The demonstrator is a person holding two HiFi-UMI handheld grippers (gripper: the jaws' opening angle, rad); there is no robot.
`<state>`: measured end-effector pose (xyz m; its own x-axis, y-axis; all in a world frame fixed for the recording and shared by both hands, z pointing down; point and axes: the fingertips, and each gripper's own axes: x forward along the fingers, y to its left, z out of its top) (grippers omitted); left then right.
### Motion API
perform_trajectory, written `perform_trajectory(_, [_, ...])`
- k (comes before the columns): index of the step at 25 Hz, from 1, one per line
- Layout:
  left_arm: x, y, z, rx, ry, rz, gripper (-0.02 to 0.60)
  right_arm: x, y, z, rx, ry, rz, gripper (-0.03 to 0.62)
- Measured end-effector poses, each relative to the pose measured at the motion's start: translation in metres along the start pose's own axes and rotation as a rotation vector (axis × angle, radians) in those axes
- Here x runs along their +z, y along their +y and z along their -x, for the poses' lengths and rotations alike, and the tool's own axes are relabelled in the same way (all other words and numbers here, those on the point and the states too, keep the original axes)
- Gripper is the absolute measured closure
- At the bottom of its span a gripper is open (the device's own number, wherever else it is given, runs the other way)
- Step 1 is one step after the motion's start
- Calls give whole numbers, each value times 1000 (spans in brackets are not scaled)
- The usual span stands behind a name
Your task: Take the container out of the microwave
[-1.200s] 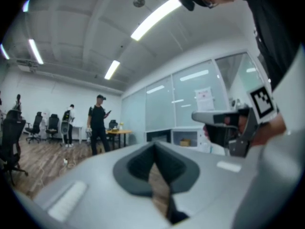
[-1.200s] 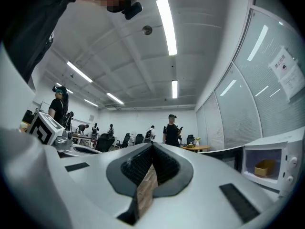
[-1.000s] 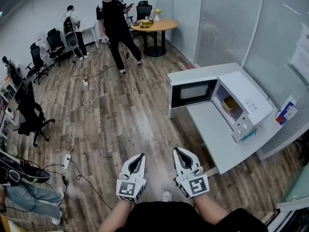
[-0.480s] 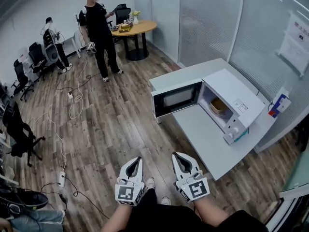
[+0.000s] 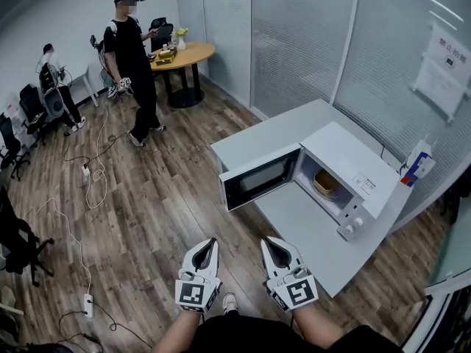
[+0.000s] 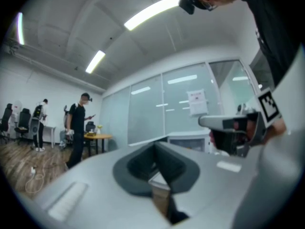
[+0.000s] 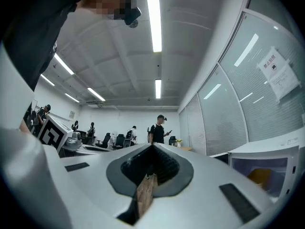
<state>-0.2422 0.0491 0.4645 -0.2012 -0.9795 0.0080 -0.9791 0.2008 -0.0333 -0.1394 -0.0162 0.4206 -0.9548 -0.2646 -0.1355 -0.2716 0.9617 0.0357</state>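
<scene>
Approach step: left claw (image 5: 211,242) and right claw (image 5: 269,240) are closed, empty (well short of the bench (image 5: 302,215)). Next: open one for the apparently bowl-shaped container (image 5: 326,184) in the microwave (image 5: 346,160).

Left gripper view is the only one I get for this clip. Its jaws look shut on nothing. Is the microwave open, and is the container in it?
Observer: Yes. In the head view the microwave has its door swung wide open, and a tan container sits inside the cavity.
Operator: And the other gripper?
Observer: The right gripper has its jaws together in its own view, with nothing held between them.
Operator: Is either one at the microwave?
Observer: No. In the head view the left gripper and the right one are side by side close to the person's body, with wooden floor beneath them. Neither has reached the table that the microwave stands on.
</scene>
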Motion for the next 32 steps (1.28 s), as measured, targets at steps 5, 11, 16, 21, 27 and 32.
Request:
perform_trajectory(5, [-1, 22, -34, -54, -4, 0, 577, -5, -11, -38, -32, -6, -1, 595])
perform_trajectory(11, [-11, 32, -64, -135, 14, 11, 577, -15, -20, -62, -91, 30, 35, 595])
perform_trajectory(16, [-16, 22, -90, -210, 14, 36, 575, -22, -38, -61, -151, 58, 43, 595])
perform_trajectory(21, [-17, -2, -121, -285, 22, 40, 575, -28, -71, -48, -228, 85, 41, 595])
perform_trajectory(27, [-13, -40, -166, -359, 20, 25, 575, -21, -121, -37, -287, 74, 55, 595])
perform_trajectory(32, [-10, -76, -203, -426, 24, 8, 575, -20, -166, -19, -354, 65, 58, 595])
